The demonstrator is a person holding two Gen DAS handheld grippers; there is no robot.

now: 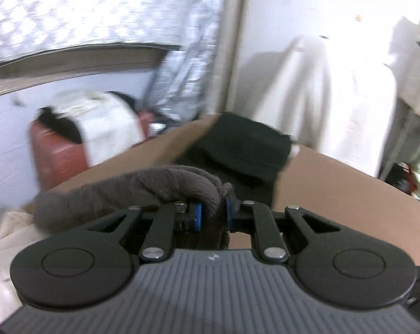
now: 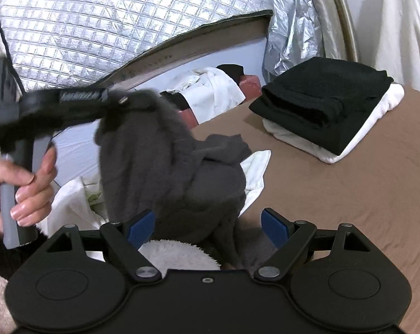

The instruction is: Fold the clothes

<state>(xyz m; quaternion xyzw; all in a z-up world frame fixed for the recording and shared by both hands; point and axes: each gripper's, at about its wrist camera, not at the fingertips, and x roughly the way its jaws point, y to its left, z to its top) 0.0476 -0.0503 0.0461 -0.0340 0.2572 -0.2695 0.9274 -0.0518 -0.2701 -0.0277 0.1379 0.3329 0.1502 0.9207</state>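
Note:
A fuzzy dark grey garment hangs in the air over the brown bed sheet. My left gripper is shut on the garment's edge; in the right wrist view the same left gripper pinches the cloth at its top, held by a hand. My right gripper is open, its blue pads on either side of the garment's lower folds without touching. A white fluffy cloth lies just under the right gripper.
A folded black garment rests on a folded white one at the far right of the bed. Loose white clothes lie at the left. A red box draped with clothes and a silver quilted cover stand behind.

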